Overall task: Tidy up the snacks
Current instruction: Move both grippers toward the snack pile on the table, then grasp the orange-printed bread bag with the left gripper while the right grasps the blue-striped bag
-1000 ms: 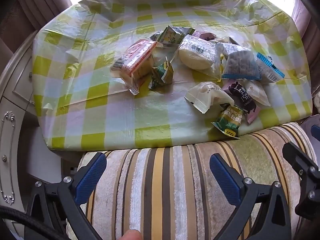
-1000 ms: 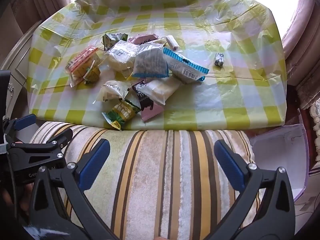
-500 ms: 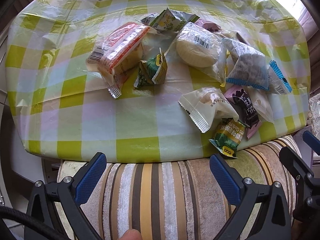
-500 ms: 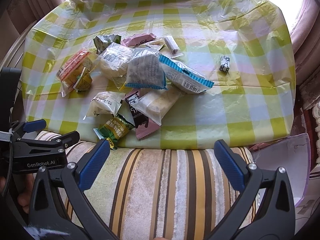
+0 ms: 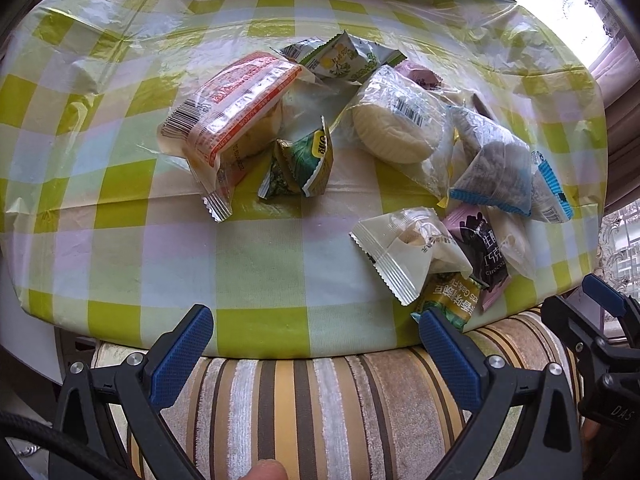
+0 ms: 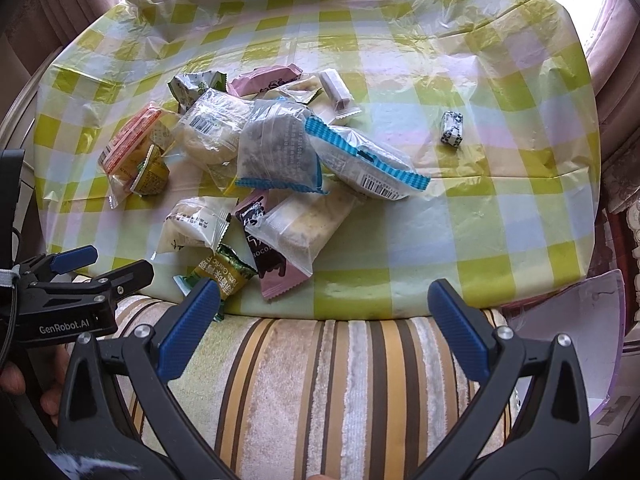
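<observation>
A loose heap of wrapped snacks lies on a green-and-white checked tablecloth (image 5: 120, 240). In the left wrist view I see an orange-striped cake pack (image 5: 236, 116), a small green packet (image 5: 304, 164), a round white bun pack (image 5: 400, 128) and a white pastry pack (image 5: 404, 248). In the right wrist view a blue-edged pack (image 6: 280, 152), a pink chocolate bar (image 6: 268, 252) and a lone small candy (image 6: 452, 128) show. My left gripper (image 5: 316, 344) is open and empty at the table's near edge. My right gripper (image 6: 324, 316) is open and empty too.
A striped cushion (image 5: 320, 412) lies between me and the table; it also shows in the right wrist view (image 6: 320, 380). A pale purple bin (image 6: 568, 332) stands at the right below the table edge. Curtains (image 6: 52, 12) hang behind. The left gripper's body (image 6: 68, 304) is at far left.
Both grippers have moved forward toward the table; the snacks look larger and nearer. Both stay open. No snack has moved.
</observation>
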Demonstrator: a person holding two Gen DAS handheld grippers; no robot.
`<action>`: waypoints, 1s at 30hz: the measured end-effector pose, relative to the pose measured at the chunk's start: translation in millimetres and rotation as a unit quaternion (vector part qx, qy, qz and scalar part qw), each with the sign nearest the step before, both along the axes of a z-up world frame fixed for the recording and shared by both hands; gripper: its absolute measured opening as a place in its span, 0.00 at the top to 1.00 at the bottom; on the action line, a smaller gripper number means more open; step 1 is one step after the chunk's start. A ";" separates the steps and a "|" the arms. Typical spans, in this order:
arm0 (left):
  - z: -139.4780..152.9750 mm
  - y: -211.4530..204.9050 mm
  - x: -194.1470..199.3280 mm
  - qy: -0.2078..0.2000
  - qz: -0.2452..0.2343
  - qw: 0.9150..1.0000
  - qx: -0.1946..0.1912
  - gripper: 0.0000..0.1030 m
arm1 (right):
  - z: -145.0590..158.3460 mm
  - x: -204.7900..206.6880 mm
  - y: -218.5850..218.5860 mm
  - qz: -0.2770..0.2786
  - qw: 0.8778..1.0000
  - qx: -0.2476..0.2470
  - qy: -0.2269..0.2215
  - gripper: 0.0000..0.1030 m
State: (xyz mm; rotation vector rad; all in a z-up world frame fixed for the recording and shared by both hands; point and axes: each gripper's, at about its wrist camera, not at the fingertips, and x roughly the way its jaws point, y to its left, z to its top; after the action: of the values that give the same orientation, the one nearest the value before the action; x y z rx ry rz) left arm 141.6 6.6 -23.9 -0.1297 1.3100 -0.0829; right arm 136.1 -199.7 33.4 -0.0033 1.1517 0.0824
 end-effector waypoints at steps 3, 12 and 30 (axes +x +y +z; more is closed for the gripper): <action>-1.8 4.7 2.3 -0.010 0.000 1.000 -0.004 0.00 | -1.0 4.3 0.0 -0.001 1.000 -0.003 0.001 0.00; 14.4 48.1 14.3 -0.108 0.038 0.993 -0.034 0.00 | -7.7 14.7 -19.6 -0.021 0.999 0.026 -0.010 0.00; 8.5 50.7 89.5 -0.146 -0.047 0.985 0.073 0.11 | -15.1 67.1 -40.3 0.048 0.998 -0.010 -0.041 0.13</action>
State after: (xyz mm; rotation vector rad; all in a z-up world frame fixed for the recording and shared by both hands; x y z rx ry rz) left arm 231.1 57.3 -15.4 0.0690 1.0237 -0.0828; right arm 203.2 -240.0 18.3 -0.0801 1.0694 0.1550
